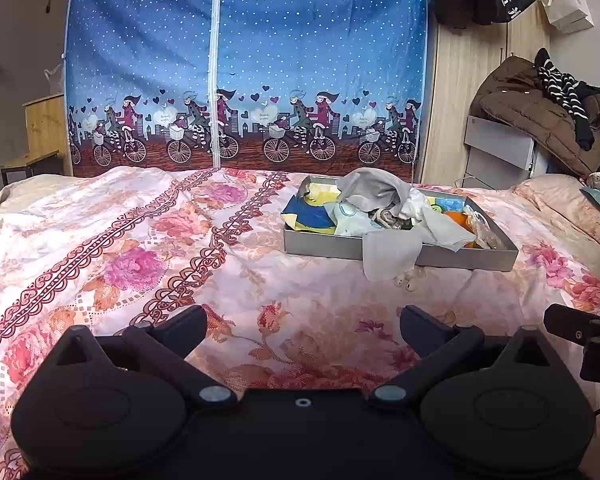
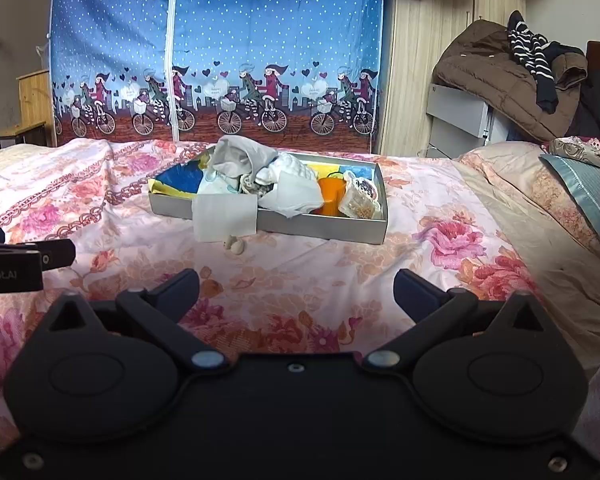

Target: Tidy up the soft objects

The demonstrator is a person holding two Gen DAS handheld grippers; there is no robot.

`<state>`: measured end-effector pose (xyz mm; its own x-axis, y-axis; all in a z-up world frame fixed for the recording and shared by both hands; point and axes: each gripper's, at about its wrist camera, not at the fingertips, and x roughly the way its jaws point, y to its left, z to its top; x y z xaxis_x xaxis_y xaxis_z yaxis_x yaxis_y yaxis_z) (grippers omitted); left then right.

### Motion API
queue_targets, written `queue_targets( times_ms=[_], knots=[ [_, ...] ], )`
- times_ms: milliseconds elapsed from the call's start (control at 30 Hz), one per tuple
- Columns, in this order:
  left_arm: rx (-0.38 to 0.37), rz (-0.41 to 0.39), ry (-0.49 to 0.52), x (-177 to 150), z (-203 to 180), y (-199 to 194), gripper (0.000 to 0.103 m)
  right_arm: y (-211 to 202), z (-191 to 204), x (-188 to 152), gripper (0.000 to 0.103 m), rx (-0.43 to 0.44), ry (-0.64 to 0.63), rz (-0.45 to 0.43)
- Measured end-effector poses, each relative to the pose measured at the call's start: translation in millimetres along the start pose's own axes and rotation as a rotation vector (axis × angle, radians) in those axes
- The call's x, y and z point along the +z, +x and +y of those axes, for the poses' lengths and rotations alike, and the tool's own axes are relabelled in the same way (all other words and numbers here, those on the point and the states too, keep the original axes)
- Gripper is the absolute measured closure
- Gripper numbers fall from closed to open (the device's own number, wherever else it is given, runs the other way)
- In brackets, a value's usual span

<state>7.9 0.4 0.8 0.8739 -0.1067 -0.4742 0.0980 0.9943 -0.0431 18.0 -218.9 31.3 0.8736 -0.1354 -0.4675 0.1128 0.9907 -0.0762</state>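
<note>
- The left tool [image 1: 302, 326] hangs low over the near part of the bed [image 1: 100, 248], its two fingers spread wide apart with nothing between them.
- The right tool [image 2: 296, 290] sits just to its right at much the same height, fingers likewise wide apart and holding nothing; each tool shows at the edge of the other's view.
- A shallow grey tray [image 2: 332, 230] lies on the floral bedcover, far from both tools and roughly mid-bed.
- Heaped in the tray are soft things: a grey garment [image 2: 240, 156] on top at the far left, a blue and yellow cloth [image 2: 176, 182] at the left end, white cloths [image 2: 296, 196] in the middle, an orange piece [image 2: 332, 198] and a patterned pouch [image 2: 360, 198] at the right end.
- One pale cloth [image 2: 224, 218] hangs over the tray's near wall onto the bedcover.
- A small whitish object [image 2: 234, 245] lies on the bedcover just in front of that cloth; what it is cannot be told.
- Behind the bed stands a blue fabric wardrobe [image 2: 220, 40] printed with cyclists.
- To the far right, a brown jacket [image 2: 496, 76] is piled on a grey cabinet.
</note>
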Motion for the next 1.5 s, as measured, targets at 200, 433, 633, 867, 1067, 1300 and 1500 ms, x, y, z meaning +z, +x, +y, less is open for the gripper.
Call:
queue_targets(
  times_ms=[200, 433, 633, 867, 1067, 1300, 1500],
  knots=[
    [0.025, 0.026, -0.007, 2.8, 0.0, 17.5, 0.001, 12.4, 0.0, 4.3, 0.0, 0.018, -0.001, 0.047],
    [0.006, 0.077, -0.01, 15.0, 7.0, 58.5, 0.001, 56.8, 5.5, 16.8, 0.0, 0.062, -0.054, 0.101],
    [-0.034, 0.093, -0.014, 33.4, 16.2, 103.9, 0.001, 115.8, 21.0, 23.0, 0.0, 0.129, -0.069, 0.131],
    [-0.185, 0.128, 0.009, 51.3, 16.6, 159.7, 0.001, 154.7, 41.0, 20.1, 0.0, 0.224, -0.129, 0.169],
    [-0.333, 0.16, 0.019, 58.7, -1.6, 204.0, 0.001, 175.7, 43.5, 22.5, 0.015, 0.254, -0.134, 0.161],
    [-0.433, 0.236, 0.011, 68.3, -13.3, 240.1, 0.024, 190.2, 38.6, 20.2, 0.04, 0.27, -0.102, 0.187],
    [-0.497, 0.297, -0.008, 71.5, -14.1, 254.0, 0.069, 203.2, 42.1, 17.7, 0.059, 0.294, -0.1, 0.191]
  ],
)
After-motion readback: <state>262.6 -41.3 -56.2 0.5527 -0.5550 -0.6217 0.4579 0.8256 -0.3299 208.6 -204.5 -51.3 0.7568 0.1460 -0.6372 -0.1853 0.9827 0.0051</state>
